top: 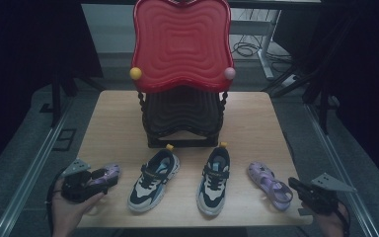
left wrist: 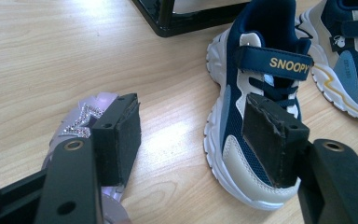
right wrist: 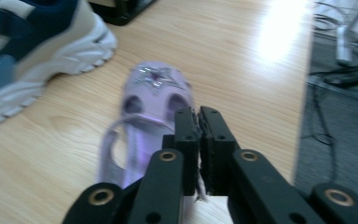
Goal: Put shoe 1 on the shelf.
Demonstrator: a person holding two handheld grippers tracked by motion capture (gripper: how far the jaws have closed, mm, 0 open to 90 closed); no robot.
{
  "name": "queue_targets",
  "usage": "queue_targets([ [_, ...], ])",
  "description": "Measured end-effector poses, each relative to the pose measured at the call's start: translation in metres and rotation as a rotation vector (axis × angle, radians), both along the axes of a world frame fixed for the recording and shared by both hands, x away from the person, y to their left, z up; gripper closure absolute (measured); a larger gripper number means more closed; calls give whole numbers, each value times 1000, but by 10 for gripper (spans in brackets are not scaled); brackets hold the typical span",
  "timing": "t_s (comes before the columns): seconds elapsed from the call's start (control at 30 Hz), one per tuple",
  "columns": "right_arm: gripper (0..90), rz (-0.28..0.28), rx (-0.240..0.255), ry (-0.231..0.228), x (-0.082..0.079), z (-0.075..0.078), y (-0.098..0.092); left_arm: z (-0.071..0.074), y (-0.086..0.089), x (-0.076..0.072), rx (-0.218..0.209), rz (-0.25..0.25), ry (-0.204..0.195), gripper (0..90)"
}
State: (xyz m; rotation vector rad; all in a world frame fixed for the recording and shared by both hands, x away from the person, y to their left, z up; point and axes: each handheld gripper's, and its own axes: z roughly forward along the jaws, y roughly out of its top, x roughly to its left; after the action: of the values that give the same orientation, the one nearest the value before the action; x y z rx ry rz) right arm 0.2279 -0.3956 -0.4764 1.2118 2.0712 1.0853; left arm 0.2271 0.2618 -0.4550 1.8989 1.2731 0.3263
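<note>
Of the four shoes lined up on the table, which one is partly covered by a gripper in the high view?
The lilac sandal at the far left of the row. The left gripper overlaps its heel end, while the other three shoes lie uncovered.

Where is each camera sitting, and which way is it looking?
High view: above the table, looking forward and down; both hands, the left gripper and the right gripper show.
Left gripper view: rides that gripper, looking between its wide-apart jaws at a purple sandal and sneaker.
Right gripper view: looks along nearly closed jaws at the other sandal.
Shared: both gripper views show the wooden table.
</note>
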Motion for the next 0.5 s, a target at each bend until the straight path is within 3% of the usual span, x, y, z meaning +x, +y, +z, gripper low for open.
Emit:
queue_targets([
  [0.1, 786, 25, 31, 11, 2, -1, 6, 5, -2, -2, 12, 0, -11, 373],
  [0.3, 707, 49, 36, 27, 1, 0, 12, 7, -3, -3, 30, -9, -18, 373],
  [0.37, 646, 60, 25, 44, 2, -1, 16, 5, 1, -5, 39, -3, -17, 373],
  [0.5, 608, 51, 24, 48, 4, -4, 18, 2, 14, -15, 41, 30, -16, 373],
])
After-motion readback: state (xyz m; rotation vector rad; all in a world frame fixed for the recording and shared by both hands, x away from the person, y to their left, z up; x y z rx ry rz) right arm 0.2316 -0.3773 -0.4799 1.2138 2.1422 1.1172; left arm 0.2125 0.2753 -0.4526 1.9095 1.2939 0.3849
